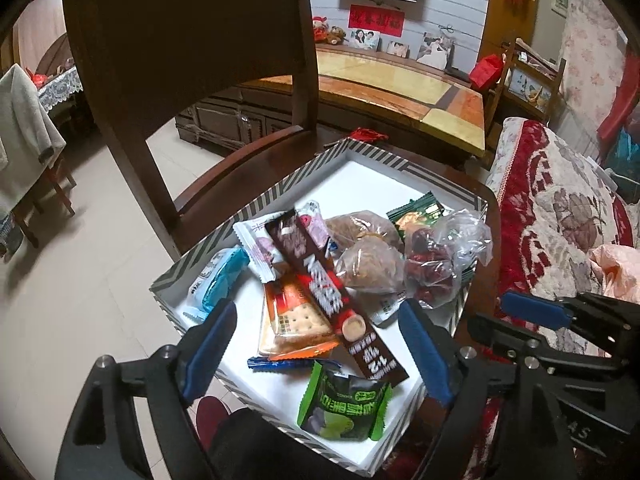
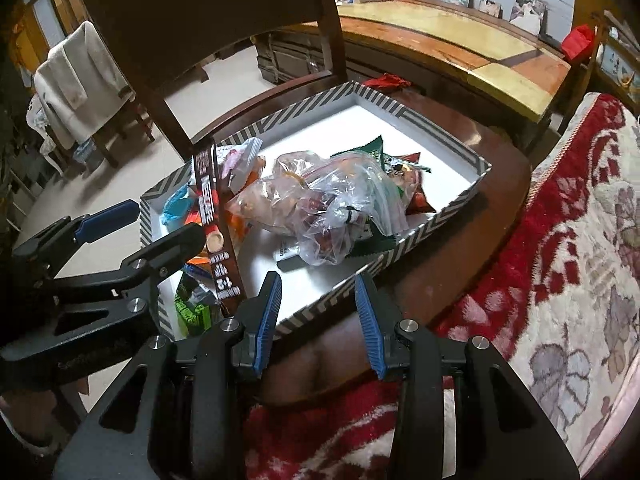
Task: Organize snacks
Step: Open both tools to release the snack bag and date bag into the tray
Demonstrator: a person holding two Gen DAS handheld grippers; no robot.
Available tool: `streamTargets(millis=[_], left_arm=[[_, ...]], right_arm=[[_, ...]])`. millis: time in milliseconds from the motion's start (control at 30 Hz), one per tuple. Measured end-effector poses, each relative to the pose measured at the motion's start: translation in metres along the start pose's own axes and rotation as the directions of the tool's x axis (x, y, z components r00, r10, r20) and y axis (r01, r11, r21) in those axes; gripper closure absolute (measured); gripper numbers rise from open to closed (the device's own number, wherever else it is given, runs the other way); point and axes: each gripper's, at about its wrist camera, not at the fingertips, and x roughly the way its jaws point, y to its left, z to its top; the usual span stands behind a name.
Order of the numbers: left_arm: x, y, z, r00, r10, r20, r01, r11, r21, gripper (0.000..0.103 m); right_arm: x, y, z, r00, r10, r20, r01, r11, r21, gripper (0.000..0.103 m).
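On chair seat point(image 1: 256, 152), striped box point(image 1: 280, 196) is holding the snacks: brown bar point(image 1: 320, 280) lying diagonally over cracker pkt point(image 1: 292, 316), clear bags point(image 1: 436, 264) w/ red fruit beside. L gripper point(image 1: 316, 344) is hovering over them, jaws wide, empty. R gripper point(image 2: 318, 320) is sitting at box's near edge, jaws partway open, nothing gripped.
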Motion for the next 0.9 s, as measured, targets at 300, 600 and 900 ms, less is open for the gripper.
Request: streamTargets(millis=[300,600,900], left_arm=[[-0.022,-0.022,-0.001,0.998,-0.011,0.066,0.009,1.0,0.029,0.012],[-0.042,-0.033,-0.004,0.992,-0.033,0.124,0.027,0.999,0.047,0.0],[-0.051,-0.043,-0.008,0.992,-0.011,0.123,0.002,0.997,0.074,0.0]], right_arm=[[-0.047,0.004,-0.015,0.986,-0.098,0.137,0.098,0.995,0.005,0.065],[-0.07,-0.01,-0.035,0.976,-0.12,0.18,0.108,0.991,0.073,0.054],[-0.081,-0.016,-0.05,0.973,-0.134,0.19,0.119,0.989,0.088,0.054]])
